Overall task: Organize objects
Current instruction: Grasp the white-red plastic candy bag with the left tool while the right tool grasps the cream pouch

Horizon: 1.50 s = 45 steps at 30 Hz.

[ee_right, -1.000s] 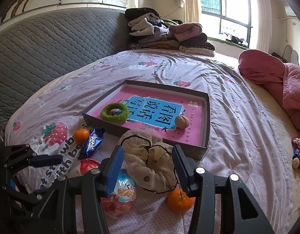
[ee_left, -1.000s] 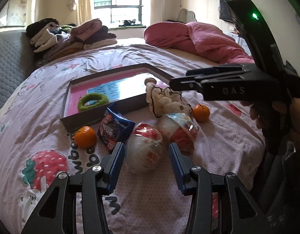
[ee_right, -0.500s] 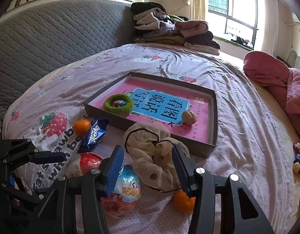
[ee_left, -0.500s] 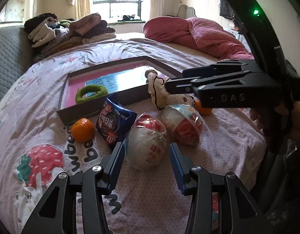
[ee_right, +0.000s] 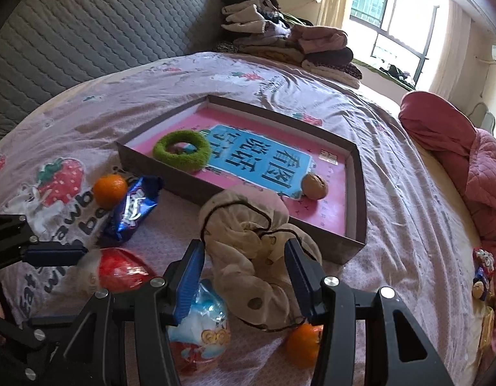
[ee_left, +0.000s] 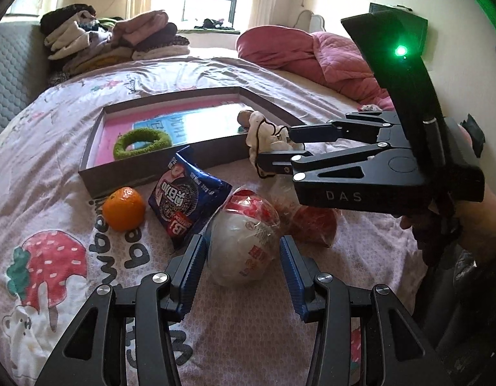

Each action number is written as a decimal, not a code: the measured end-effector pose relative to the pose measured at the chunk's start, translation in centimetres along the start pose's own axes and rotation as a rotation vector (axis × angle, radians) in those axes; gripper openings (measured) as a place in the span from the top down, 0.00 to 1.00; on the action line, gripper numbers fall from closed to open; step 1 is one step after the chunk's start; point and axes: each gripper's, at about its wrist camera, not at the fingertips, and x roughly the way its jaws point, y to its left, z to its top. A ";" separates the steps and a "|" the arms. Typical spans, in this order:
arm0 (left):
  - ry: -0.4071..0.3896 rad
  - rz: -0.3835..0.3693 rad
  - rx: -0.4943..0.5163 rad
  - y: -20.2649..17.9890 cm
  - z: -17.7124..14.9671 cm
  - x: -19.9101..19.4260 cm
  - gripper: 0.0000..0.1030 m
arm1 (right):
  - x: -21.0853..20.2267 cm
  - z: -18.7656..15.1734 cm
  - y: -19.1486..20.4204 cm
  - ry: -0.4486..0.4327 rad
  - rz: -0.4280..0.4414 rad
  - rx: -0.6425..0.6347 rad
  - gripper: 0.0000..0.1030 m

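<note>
A white and red wrapped egg (ee_left: 244, 241) lies on the bedsheet between the blue pads of my left gripper (ee_left: 241, 273), which is open with small gaps on both sides. My right gripper (ee_right: 244, 273) is open too and straddles a beige scrunchie (ee_right: 248, 234) lying against the box's near wall. In the left wrist view the right gripper (ee_left: 275, 146) reaches in from the right. The brown box (ee_left: 151, 173) holds a green ring (ee_left: 141, 143) and a walnut (ee_right: 315, 186). A tangerine (ee_left: 124, 209), a blue snack packet (ee_left: 186, 199) and a second wrapped egg (ee_right: 202, 331) lie in front.
Another tangerine (ee_right: 302, 344) sits beside the right finger. Folded clothes (ee_left: 119, 38) are piled at the far end of the bed, by the grey quilted headboard (ee_right: 87, 32). A pink quilt (ee_left: 312, 58) is heaped at the far right. Small items (ee_right: 481, 273) lie at the bed's right edge.
Both grippers have come forward and down. The egg now lies between the left fingers and the scrunchie deeper between the right ones. Neither jaw width has changed.
</note>
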 end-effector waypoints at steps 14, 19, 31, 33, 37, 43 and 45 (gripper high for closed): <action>0.005 -0.037 -0.017 0.1 0.8 1.6 0.53 | 1.0 -0.3 -1.6 0.029 0.048 0.072 0.79; 0.006 -0.084 -0.032 0.4 1.2 2.3 0.53 | 0.8 -0.4 -1.6 0.024 0.099 0.078 0.85; -0.017 -0.094 -0.009 -0.2 1.0 2.7 0.52 | -1.1 -0.1 -3.2 -0.042 0.152 0.157 0.86; -0.018 -0.096 -0.009 -0.2 1.0 2.6 0.53 | -1.3 0.0 -3.3 -0.050 0.163 0.167 0.86; -0.025 -0.090 0.004 -0.4 0.9 2.4 0.53 | -1.5 0.0 -3.5 -0.058 0.170 0.177 0.86; -0.042 -0.091 -0.015 0.0 0.8 1.7 0.53 | -1.8 0.0 -3.5 -0.070 0.179 0.182 0.86; -0.051 -0.089 -0.029 0.3 1.0 1.5 0.53 | -2.0 0.0 -3.5 -0.074 0.185 0.182 0.86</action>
